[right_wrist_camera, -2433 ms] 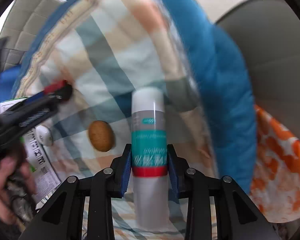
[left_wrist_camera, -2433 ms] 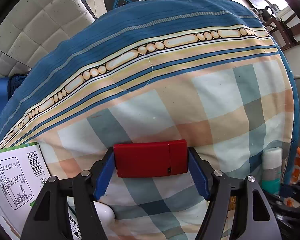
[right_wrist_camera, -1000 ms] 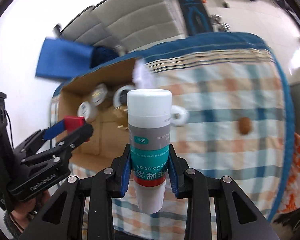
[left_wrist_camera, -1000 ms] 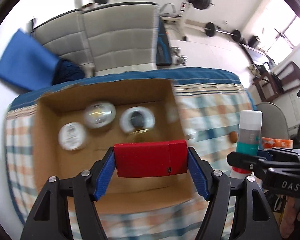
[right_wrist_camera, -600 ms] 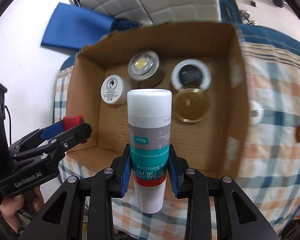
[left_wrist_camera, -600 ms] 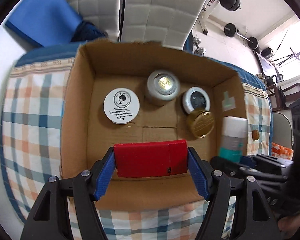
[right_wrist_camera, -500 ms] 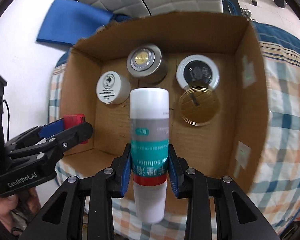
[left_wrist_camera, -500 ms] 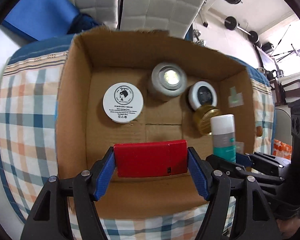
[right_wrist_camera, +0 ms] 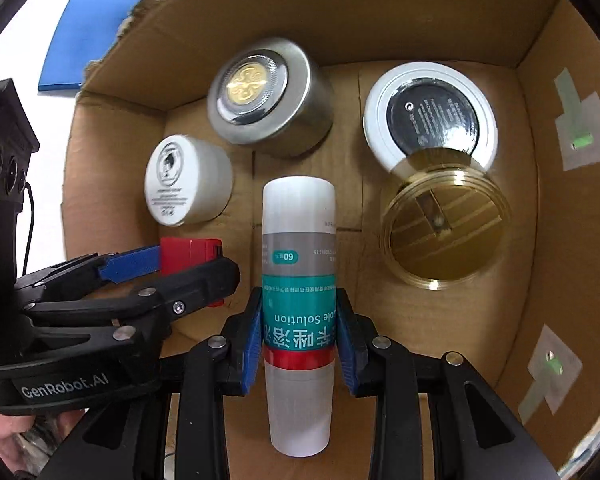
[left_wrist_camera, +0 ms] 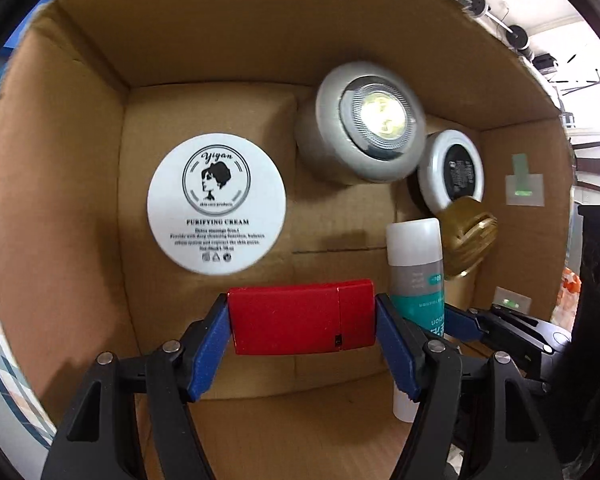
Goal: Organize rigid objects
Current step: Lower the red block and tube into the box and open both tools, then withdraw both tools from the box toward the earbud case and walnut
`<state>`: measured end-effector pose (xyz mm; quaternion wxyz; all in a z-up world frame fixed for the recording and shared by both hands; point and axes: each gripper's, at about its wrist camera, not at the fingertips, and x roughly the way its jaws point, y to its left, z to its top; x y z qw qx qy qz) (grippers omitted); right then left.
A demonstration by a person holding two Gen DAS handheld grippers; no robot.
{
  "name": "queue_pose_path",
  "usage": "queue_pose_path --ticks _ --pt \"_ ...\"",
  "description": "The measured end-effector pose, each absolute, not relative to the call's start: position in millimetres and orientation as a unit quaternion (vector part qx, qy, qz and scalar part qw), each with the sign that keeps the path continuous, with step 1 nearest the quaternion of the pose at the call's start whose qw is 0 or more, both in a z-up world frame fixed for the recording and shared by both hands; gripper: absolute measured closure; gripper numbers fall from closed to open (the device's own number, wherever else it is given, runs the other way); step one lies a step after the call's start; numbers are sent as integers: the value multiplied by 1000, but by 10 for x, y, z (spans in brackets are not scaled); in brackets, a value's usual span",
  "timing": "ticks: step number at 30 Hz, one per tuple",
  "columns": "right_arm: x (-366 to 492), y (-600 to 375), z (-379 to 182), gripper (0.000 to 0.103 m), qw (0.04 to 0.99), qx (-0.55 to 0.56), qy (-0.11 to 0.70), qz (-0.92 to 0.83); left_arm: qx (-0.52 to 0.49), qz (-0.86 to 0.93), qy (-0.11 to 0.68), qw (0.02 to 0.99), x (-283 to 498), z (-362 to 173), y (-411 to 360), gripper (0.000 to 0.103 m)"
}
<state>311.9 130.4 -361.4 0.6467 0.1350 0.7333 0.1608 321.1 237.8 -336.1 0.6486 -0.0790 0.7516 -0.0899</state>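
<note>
Inside the cardboard box [left_wrist_camera: 60,208], the left gripper [left_wrist_camera: 302,320] clamps a red case [left_wrist_camera: 300,322]; the right gripper [right_wrist_camera: 299,330] clamps a solution bottle [right_wrist_camera: 299,280]. Only the right wrist view shows the gold lid's [right_wrist_camera: 444,232] face.

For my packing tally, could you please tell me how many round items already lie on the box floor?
4: white cream jar at left, silver puck light at back, white-rimmed tin back right, gold lid before it. Others may be hidden.

Cardboard box [left_wrist_camera: 60,200] matt, brown, torn rim upper left. Puck light [right_wrist_camera: 260,96] brushed metal. Gold lid [right_wrist_camera: 444,232] glossy. Red case [left_wrist_camera: 300,322] smooth plastic. Bottle [right_wrist_camera: 298,280] satin plastic.
</note>
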Motion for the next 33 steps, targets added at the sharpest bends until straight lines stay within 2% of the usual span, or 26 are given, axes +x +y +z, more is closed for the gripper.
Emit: queue_pose_path --ticks 10,13,17,20,22,26,27,29,31,33 --pt "3167 1484 -3837 67 658 95 735 130 -41 -59 755 651 3227 -3488 2345 35" --pt "3151 1464 -3925 63 655 96 739 129 -44 -52 756 651 3194 -3457 2358 35" --pt "3142 1347 -3854 40 660 90 737 114 -47 -45 742 667 3085 -3265 2411 35" --pt "3088 1295 -3762 34 666 71 736 101 -52 -44 727 683 3023 -3071 2489 34" --pt "3043 1256 -3688 33 672 55 733 89 -56 -43 716 695 2936 -2935 2523 27" --pt "2955 1254 -3492 32 683 31 726 77 -47 -32 693 719 2756 -2682 2555 26" --pt "2931 1267 -3437 28 687 28 722 78 -42 -28 686 726 2703 -2624 2560 25" --pt "2844 1269 -3317 20 696 20 713 79 -37 -22 675 736 2629 -2506 2563 15" --pt "2777 1289 -3217 14 705 16 704 83 -39 -22 662 748 2556 -2389 2571 14" --pt "2698 1280 -3117 2 715 5 694 86 -37 -19 651 758 2479 -2282 2585 14"
